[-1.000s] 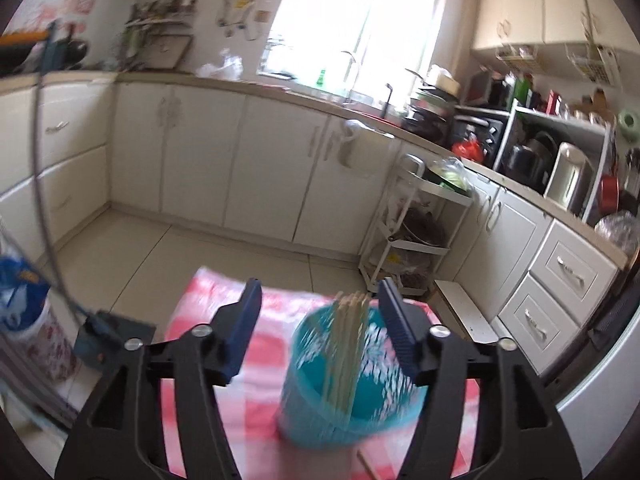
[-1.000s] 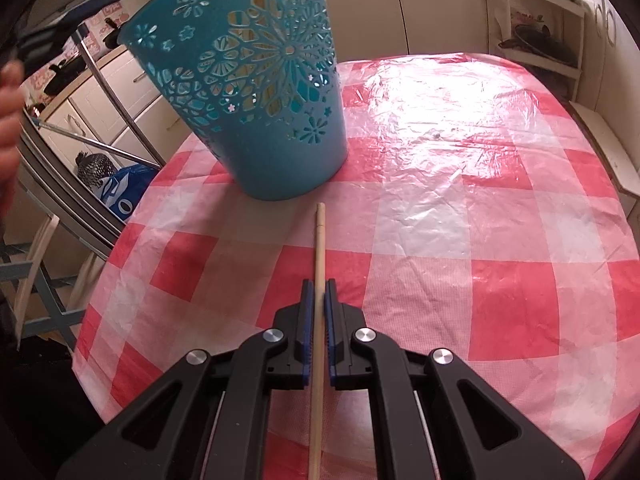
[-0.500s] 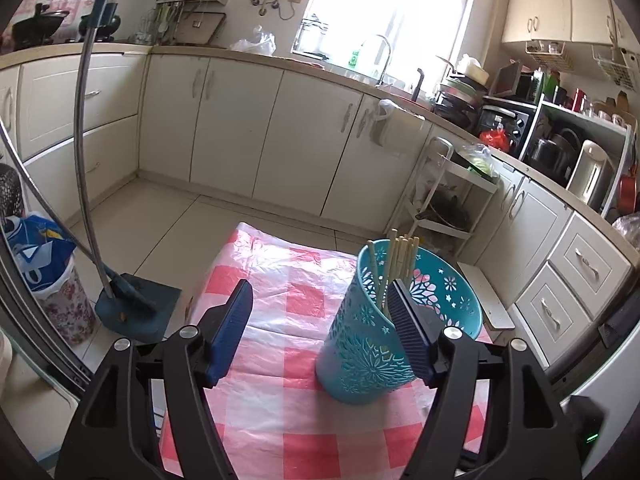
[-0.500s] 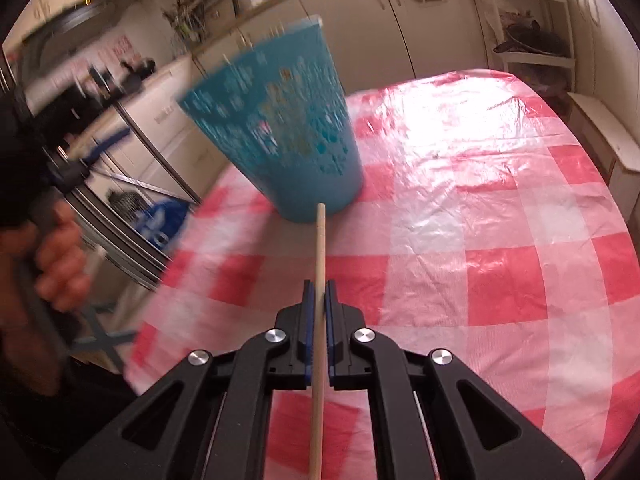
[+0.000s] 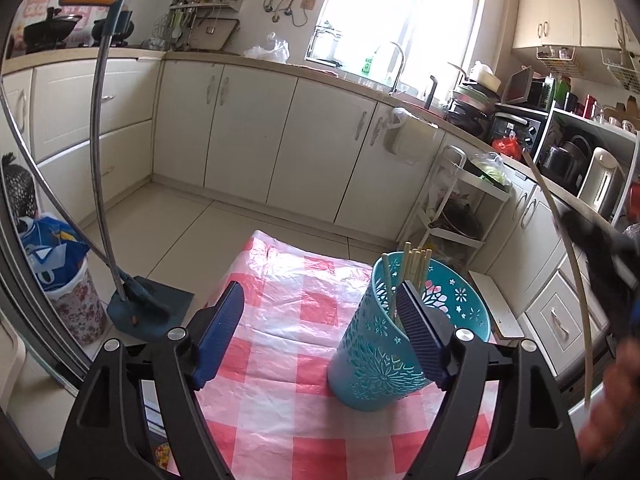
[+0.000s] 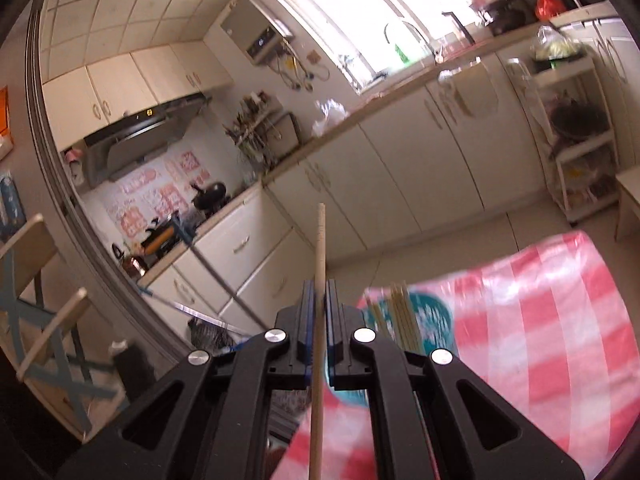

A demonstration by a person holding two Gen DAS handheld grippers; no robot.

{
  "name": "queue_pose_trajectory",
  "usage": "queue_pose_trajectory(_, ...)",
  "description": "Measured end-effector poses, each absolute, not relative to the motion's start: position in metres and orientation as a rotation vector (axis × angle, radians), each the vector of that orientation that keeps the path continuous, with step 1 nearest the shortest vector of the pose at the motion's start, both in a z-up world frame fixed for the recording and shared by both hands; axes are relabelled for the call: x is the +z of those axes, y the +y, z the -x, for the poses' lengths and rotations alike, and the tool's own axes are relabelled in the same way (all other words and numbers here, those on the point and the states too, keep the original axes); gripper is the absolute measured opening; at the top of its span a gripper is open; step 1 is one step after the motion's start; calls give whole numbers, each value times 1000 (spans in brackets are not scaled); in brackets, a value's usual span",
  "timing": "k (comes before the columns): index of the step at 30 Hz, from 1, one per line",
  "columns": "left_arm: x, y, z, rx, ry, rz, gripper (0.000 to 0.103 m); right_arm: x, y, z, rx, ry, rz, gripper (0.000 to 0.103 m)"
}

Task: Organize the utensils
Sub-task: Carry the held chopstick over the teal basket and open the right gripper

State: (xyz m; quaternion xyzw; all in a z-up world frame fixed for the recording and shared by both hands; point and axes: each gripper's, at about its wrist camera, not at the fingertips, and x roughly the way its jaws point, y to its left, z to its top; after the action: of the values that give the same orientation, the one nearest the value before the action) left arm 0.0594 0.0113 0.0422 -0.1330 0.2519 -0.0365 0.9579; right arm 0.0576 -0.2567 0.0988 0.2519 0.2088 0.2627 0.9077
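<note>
A teal perforated utensil holder (image 5: 394, 344) stands on the red-and-white checked tablecloth (image 5: 292, 320) with several wooden chopsticks (image 5: 416, 268) upright in it. My left gripper (image 5: 320, 328) is open and empty, its right finger just in front of the holder. My right gripper (image 6: 319, 312) is shut on a single wooden chopstick (image 6: 320, 248), lifted and tilted up above the holder (image 6: 424, 316). In the left wrist view it shows blurred at the right edge with its chopstick (image 5: 568, 248).
A mop (image 5: 132, 296) leans beside the table's left edge near a patterned bin (image 5: 64, 280). Cream cabinets (image 5: 248, 132) line the far wall. A white wire rack (image 5: 460, 216) stands behind the table. A wooden chair (image 6: 48, 312) is on the left.
My right gripper has lifted the chopstick off the table and swung upward, now above the holder. My left gripper has drawn back and up, still open.
</note>
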Motion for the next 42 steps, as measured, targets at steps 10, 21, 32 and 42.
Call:
queue_pose_trajectory(10,44,7,-59,-80,513,248,77,104,-221,-117,312,329,-417,6)
queue_pose_trajectory(21,42,11,-62,-82,535,270,78,78,-207,-134,284,460,-306,6)
queue_pose_trajectory(32,40,7,-63,-76,553,246,81,60,-197,-115,324,557,-190,6)
queue_pose_trajectory(42,41,-4,-53,-35,589,144,95,66,-230,-76,251,589,-272,24)
